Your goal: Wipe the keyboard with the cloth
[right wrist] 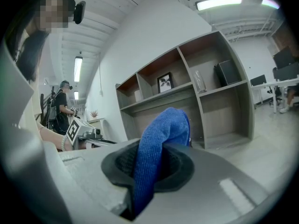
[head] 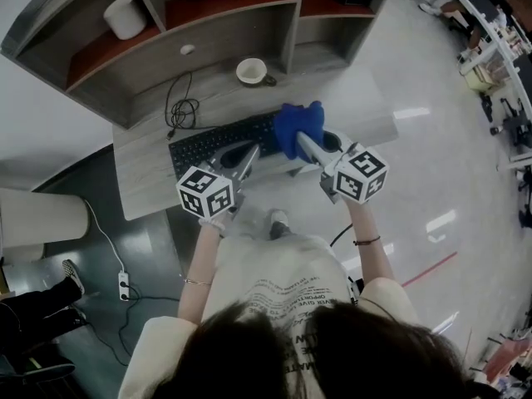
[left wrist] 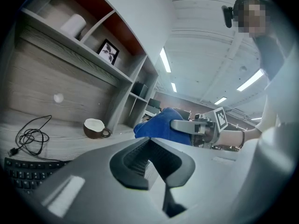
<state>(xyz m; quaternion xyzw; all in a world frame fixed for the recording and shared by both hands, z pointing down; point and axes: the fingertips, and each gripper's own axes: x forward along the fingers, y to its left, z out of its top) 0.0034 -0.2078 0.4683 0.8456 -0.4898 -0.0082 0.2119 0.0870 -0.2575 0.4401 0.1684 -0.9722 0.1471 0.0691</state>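
Observation:
The black keyboard (head: 212, 142) lies across the grey desk (head: 145, 185); its left end shows low in the left gripper view (left wrist: 22, 172). A blue cloth (head: 298, 125) hangs bunched over the keyboard's right end, with my right gripper (head: 302, 139) shut on it. In the right gripper view the cloth (right wrist: 161, 139) rises out from between the closed jaws (right wrist: 148, 169). My left gripper (head: 249, 154) hovers just left of the cloth, above the keyboard's near edge. It stands shut with nothing in it (left wrist: 148, 147). The left gripper view also catches the cloth (left wrist: 159, 125).
A brown cup (head: 252, 71) stands behind the keyboard, and a coiled black cable (head: 181, 106) lies to the left of the cup. The shelf unit (head: 208, 23) at the desk's back holds a white roll (head: 125, 17) and a picture frame (left wrist: 108, 52). The desk's front edge is under my grippers.

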